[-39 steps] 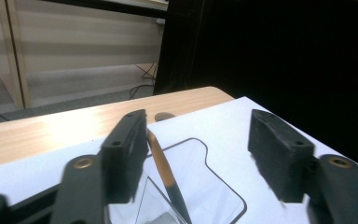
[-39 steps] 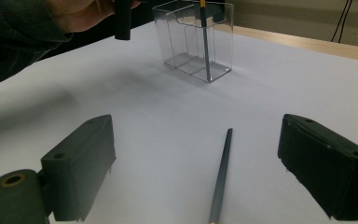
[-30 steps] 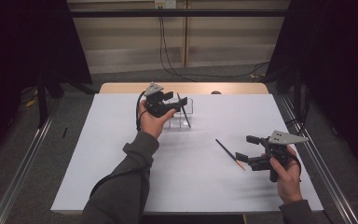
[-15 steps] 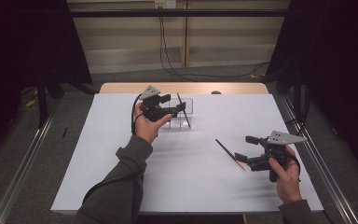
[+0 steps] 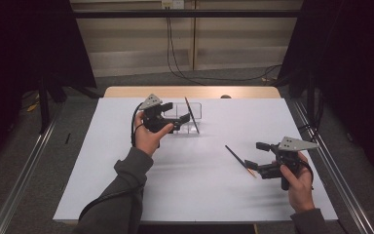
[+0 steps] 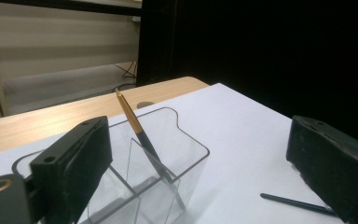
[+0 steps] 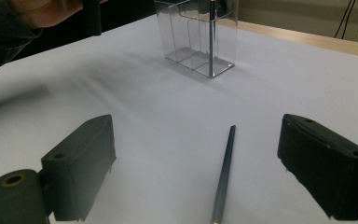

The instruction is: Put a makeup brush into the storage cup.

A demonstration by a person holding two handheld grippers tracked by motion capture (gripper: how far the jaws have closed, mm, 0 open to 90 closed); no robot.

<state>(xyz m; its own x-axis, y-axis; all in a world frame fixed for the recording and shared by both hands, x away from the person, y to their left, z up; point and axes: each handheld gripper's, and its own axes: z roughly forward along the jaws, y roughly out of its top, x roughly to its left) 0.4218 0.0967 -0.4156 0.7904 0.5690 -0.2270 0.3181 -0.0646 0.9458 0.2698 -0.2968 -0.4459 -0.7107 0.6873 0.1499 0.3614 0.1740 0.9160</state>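
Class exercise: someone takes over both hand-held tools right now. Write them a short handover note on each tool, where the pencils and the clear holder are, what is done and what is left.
Left tool: open, its jaws have just been opening, nothing between them; it sits beside the clear holder.
Right tool: open, low over the table, jaws either side of the loose pencil, not gripping it.
Done: one pencil stands tilted in the holder's end compartment, tip up.
Left: close the right tool on the loose pencil lying on the white sheet and put it in the holder too, probably in a free compartment.
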